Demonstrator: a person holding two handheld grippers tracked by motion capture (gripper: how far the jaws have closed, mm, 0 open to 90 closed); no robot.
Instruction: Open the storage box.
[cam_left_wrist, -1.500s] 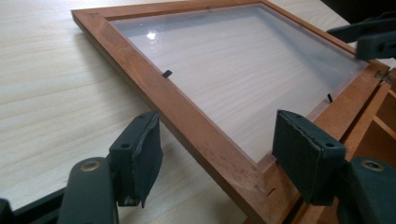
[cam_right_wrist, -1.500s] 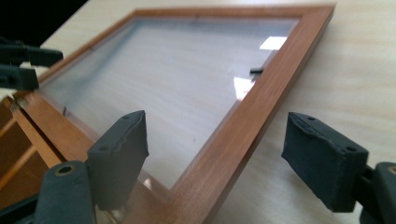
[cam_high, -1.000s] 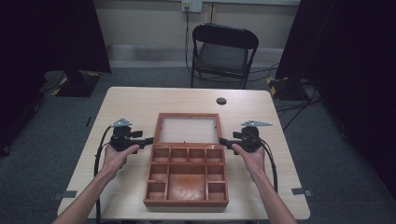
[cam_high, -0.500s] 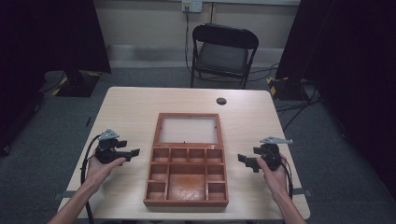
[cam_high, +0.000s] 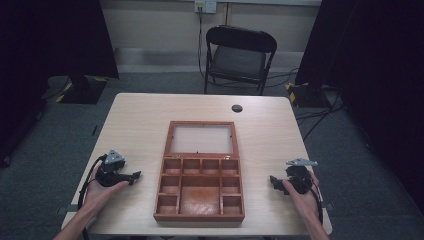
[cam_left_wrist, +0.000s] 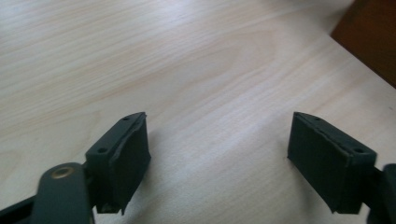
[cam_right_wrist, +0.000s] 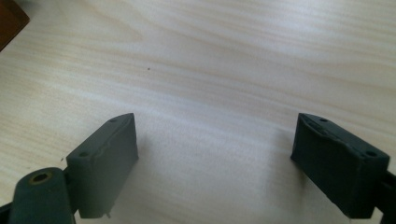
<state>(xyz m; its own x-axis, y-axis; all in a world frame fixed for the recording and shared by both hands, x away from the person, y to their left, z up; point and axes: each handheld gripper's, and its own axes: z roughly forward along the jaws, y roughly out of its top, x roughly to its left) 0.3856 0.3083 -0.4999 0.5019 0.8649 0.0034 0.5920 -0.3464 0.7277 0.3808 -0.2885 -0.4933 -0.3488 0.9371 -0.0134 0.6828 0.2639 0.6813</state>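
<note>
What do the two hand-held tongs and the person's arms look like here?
Both the left tongs and right tongs are black, each topped by a grey three-cornered plate and trailing a black cable. Their jaws are blocky black pads on arms with brass-coloured rivets. The forearms show no sleeves.

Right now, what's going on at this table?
A person holds a gripper in each hand, and neither is gripping anything. The left gripper and right gripper sit either side of the open wooden box, apart from it, jaws open over bare table. The box's compartments look empty, its glass-panelled lid laid back flat.
</note>
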